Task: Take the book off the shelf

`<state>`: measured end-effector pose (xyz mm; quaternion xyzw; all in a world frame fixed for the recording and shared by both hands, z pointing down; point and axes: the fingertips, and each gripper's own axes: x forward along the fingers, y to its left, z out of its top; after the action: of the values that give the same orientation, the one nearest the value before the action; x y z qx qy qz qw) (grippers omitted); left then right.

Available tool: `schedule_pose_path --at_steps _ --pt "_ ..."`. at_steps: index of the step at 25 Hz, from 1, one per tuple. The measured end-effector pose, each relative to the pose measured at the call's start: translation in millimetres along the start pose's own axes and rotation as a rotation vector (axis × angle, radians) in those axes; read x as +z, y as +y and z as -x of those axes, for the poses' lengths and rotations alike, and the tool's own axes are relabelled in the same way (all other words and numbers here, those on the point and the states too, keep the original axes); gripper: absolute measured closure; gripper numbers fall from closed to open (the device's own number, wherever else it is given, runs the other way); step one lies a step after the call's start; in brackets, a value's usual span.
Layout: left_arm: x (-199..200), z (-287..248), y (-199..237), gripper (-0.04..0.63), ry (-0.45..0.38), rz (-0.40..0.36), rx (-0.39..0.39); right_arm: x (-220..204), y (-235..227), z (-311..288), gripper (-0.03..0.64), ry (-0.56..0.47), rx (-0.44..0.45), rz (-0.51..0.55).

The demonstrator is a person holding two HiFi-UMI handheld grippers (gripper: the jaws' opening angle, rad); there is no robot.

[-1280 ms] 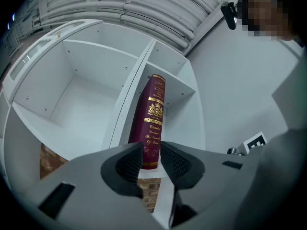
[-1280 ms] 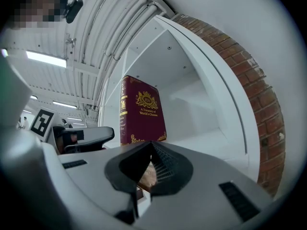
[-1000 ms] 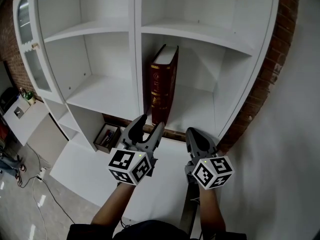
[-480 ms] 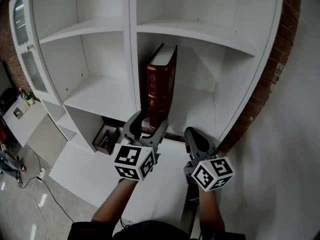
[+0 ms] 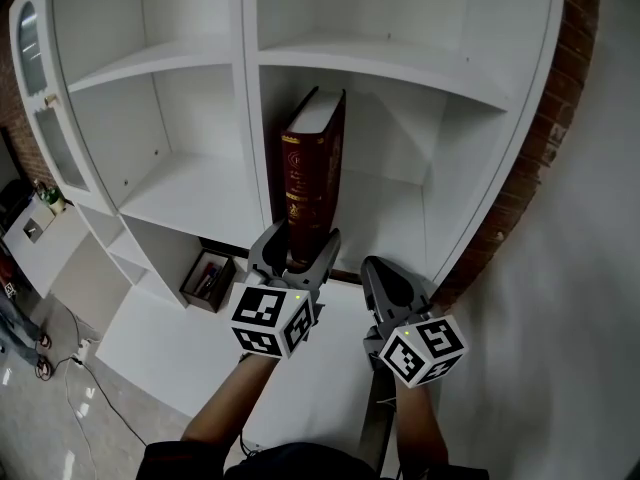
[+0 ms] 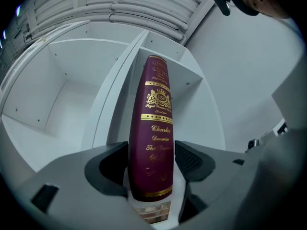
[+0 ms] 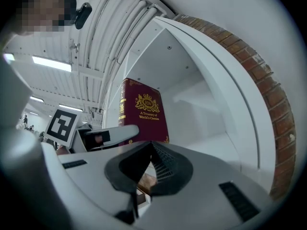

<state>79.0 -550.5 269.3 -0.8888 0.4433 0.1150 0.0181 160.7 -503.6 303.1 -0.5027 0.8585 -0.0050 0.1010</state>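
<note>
on the right-hand shelf [image 5: 395,206] the book [image 5: 312,168] stands upright, spine between the left gripper's [image 5: 300,244] jaws, which have just opened wide, not yet pressing; the right gripper [image 5: 380,270], closed and empty, hangs beside.

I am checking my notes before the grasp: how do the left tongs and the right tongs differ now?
The left tongs stand wide open, having just been opening; the right tongs are shut. The left tongs straddle the spine of the book without gripping it; the right tongs are empty, off to the book's right. Both point at the shelf.
</note>
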Motion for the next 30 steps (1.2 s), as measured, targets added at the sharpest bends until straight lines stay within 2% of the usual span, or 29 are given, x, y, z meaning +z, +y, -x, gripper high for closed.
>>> schedule_pose_path --at_steps 8,12,17,30 --pt "-2.3 -4.6 0.0 0.295 0.026 -0.036 0.028 0.6 0.1 0.4 0.598 0.0 0.011 -0.006" --pt "-1.8 -4.0 1.8 0.296 0.021 -0.027 0.032 -0.4 -0.7 0.9 0.6 0.005 0.007 -0.008" --pt "-1.8 -2.8 5.1 0.332 0.012 -0.028 0.053 -1.6 -2.8 2.5 0.6 0.006 -0.005 -0.01" --pt "1.5 2.5 3.6 0.346 -0.007 -0.033 0.024 -1.5 -2.9 5.6 0.598 0.008 -0.015 -0.013"
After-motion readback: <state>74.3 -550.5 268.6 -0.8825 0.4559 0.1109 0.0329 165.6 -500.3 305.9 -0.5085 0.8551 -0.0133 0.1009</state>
